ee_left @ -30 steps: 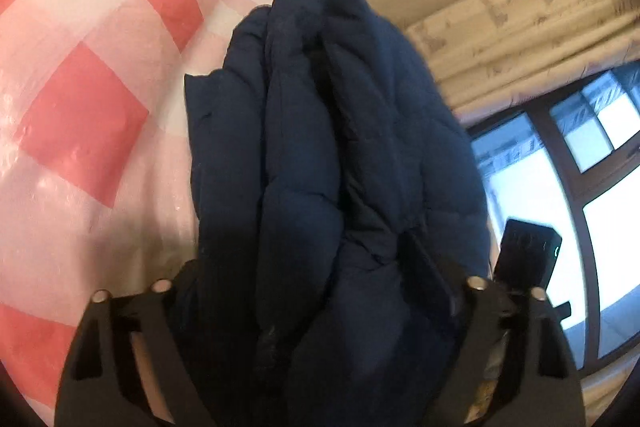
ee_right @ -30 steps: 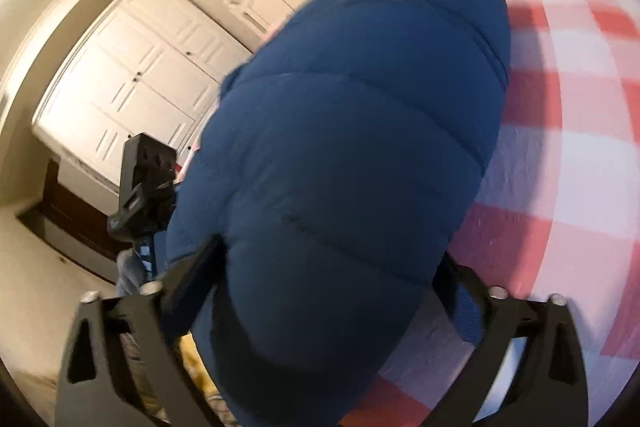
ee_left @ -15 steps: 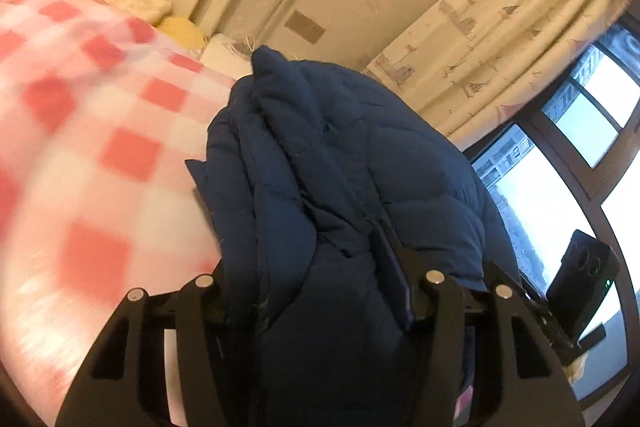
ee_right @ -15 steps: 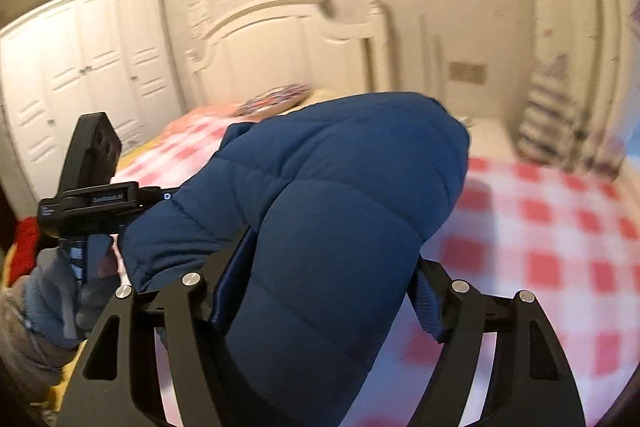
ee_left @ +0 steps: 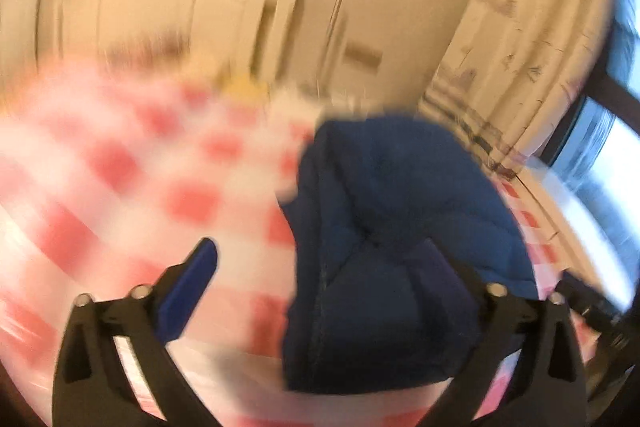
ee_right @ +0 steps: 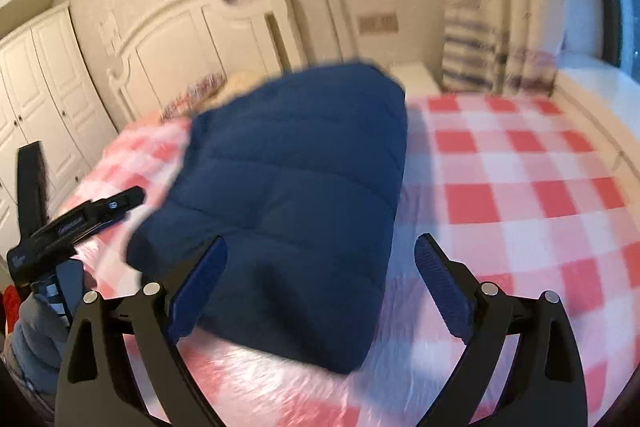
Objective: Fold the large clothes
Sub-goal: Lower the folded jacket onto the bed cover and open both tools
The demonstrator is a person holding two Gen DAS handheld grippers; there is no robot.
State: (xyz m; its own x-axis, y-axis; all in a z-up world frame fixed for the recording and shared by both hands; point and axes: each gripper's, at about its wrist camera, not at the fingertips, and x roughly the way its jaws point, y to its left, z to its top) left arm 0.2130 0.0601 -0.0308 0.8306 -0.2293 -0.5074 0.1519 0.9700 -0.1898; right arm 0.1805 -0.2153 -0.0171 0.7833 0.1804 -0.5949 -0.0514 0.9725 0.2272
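Observation:
A folded navy puffer jacket [ee_right: 296, 183] lies on the red-and-white checked bed cover [ee_right: 520, 187]. My right gripper [ee_right: 320, 279] is open, its fingers standing apart at the jacket's near edge, holding nothing. In the blurred left wrist view the jacket [ee_left: 392, 235] lies against the right finger of my left gripper [ee_left: 320, 283], which is open wide with its left pad [ee_left: 188, 287] clear of the cloth. The left gripper's body [ee_right: 72, 223] shows at the left of the right wrist view.
A white headboard [ee_right: 192, 43] and pillows [ee_right: 236, 87] stand beyond the jacket. White wardrobes [ee_right: 36, 99] are at the left. A curtain [ee_right: 500, 7] and a window [ee_left: 600, 131] are at the right, with a white ledge [ee_right: 592, 87] along the bed.
Both grippers opened and let go of the jacket, which now lies on the bed. Both cameras tilted from the raised bundle to a level view across the bed.

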